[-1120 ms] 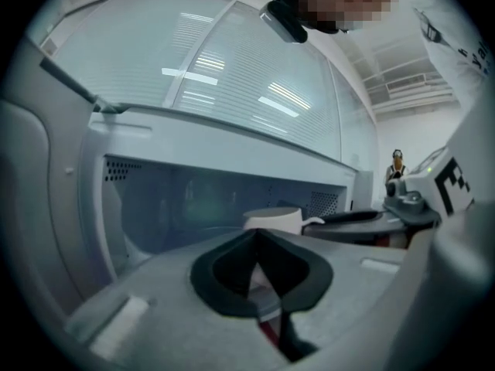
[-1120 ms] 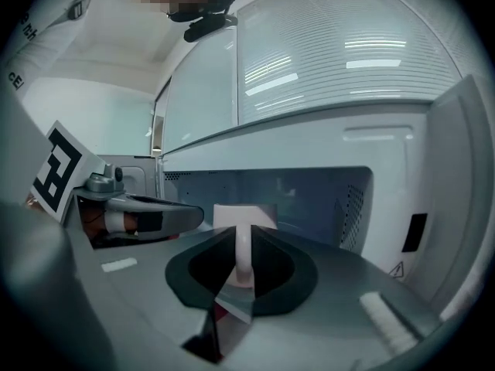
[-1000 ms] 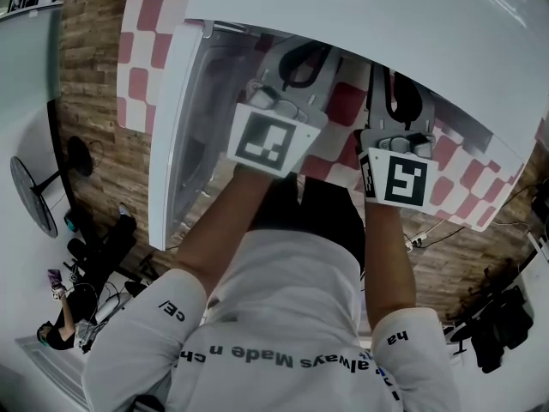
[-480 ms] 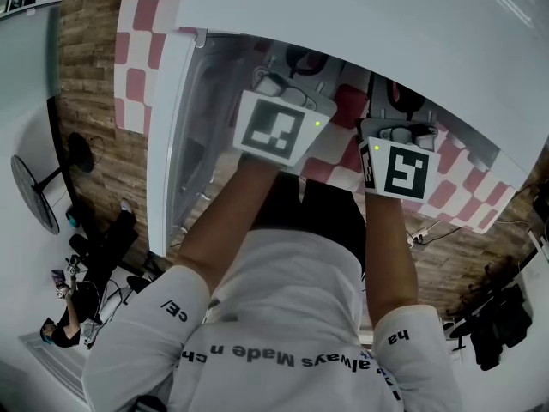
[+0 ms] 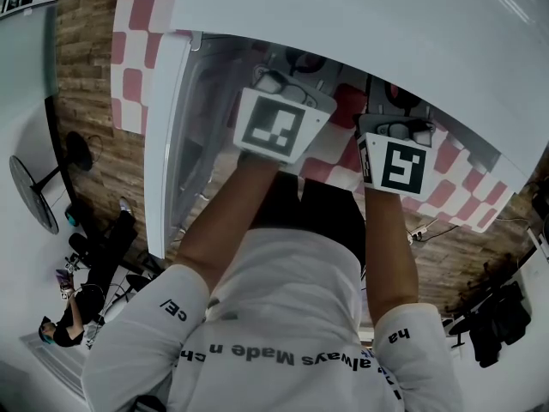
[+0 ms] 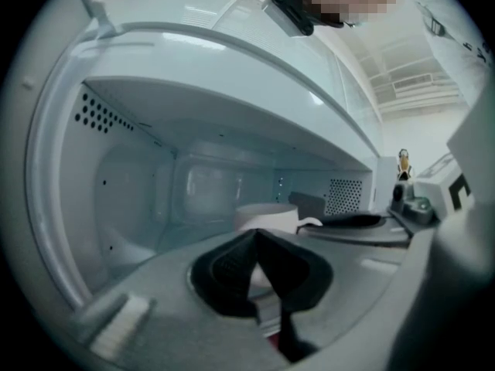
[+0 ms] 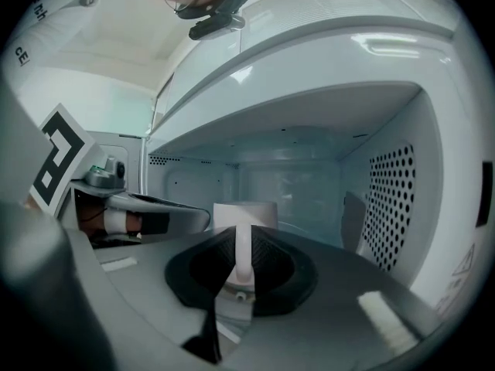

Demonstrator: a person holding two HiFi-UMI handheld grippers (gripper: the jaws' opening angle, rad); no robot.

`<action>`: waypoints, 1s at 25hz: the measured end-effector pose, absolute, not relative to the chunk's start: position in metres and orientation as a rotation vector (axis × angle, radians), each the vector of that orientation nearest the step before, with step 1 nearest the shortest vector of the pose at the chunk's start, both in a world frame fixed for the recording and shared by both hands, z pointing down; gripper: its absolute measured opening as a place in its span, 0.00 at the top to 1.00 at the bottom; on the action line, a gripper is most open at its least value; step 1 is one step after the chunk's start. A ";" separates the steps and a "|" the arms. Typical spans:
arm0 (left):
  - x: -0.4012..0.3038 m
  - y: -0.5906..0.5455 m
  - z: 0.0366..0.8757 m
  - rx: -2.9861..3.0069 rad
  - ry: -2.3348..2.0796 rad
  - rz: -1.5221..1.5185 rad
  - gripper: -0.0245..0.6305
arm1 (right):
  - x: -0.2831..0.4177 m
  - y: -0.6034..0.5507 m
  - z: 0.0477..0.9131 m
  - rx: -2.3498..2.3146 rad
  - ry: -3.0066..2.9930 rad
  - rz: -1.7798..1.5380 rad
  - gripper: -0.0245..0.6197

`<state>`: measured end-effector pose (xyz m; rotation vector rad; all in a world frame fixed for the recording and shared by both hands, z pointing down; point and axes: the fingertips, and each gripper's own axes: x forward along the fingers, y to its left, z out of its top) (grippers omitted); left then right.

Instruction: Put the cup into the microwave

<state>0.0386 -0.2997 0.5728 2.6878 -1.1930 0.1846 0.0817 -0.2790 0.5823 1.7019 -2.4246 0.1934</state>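
Placing step, judging by the scene: microwave (image 5: 386,24) door (image 5: 167,144) hangs open at left. Left gripper (image 6: 255,242) is inside the cavity, jaws pinched together on nothing, near the cup (image 6: 267,215). Right gripper (image 7: 242,246) is clamped on the cup's handle (image 7: 243,257). Cup is inside; can't tell if it's set down. Next probably: lower it, release, back both grippers out.

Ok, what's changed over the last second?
The left hand-held gripper and right hand-held gripper both eased a little further forward toward the microwave cavity, mostly in the first half second. Nothing was visibly taken or let go; the right one is shut on the cup handle now. The door stayed open.
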 end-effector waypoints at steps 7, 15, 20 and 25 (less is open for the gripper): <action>0.035 -0.296 0.577 2.681 -1.192 0.197 0.96 | 0.080 -0.274 0.591 1.690 -2.418 0.198 0.90; 0.031 -0.289 0.580 2.677 -1.189 0.220 0.96 | 0.079 -0.269 0.599 1.680 -2.410 0.200 0.90; 0.030 -0.282 0.577 2.672 -1.181 0.222 0.96 | 0.080 -0.267 0.602 1.669 -2.412 0.229 0.89; 0.031 -0.274 0.567 2.668 -1.178 0.217 0.96 | 0.082 -0.261 0.596 1.671 -2.404 0.280 0.81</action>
